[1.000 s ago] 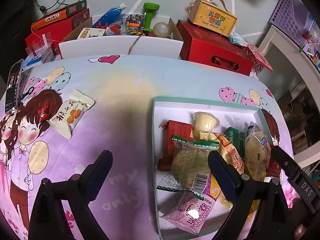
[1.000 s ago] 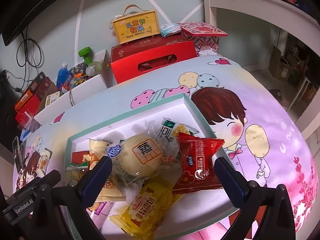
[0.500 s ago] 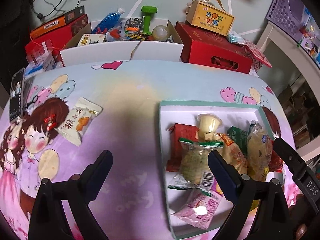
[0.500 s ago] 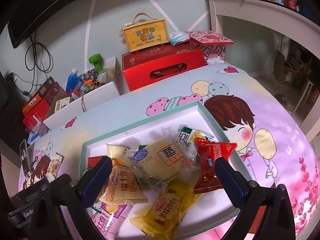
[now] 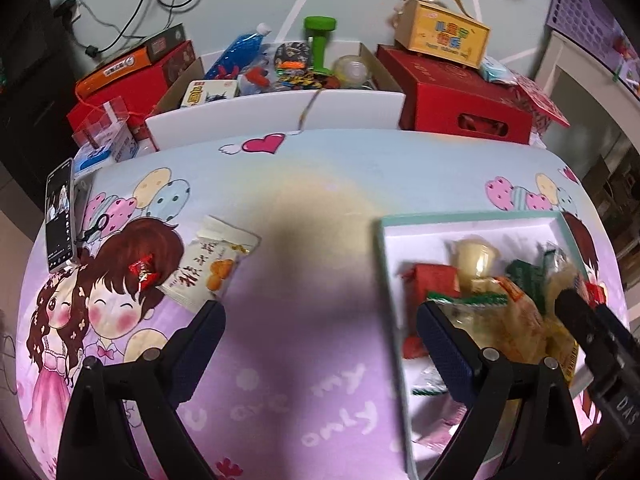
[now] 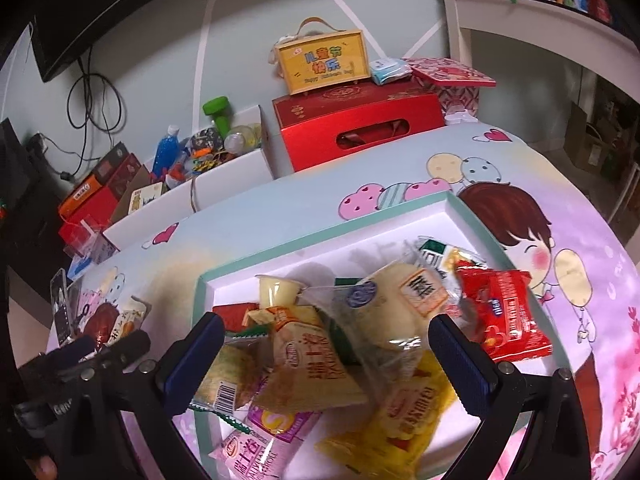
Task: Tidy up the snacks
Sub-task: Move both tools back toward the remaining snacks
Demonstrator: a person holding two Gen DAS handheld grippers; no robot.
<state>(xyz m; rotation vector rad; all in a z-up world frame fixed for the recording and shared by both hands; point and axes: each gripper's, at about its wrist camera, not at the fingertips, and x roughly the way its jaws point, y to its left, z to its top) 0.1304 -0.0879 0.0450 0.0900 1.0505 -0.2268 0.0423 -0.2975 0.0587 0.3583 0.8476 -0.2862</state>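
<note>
The left gripper (image 5: 320,344) hangs over a cartoon-printed tablecloth (image 5: 304,208) with its jaws spread wide and nothing between them. A white snack packet (image 5: 212,268) lies on the cloth just beyond the left finger. To the right sits a white tray (image 5: 404,232) with a green rim, holding a jelly cup (image 5: 474,258), a red packet (image 5: 430,284) and other wrapped snacks. A phone (image 5: 60,216) lies at the cloth's left edge. Behind stand a white box (image 5: 280,108) and a red box (image 5: 460,100).
</note>
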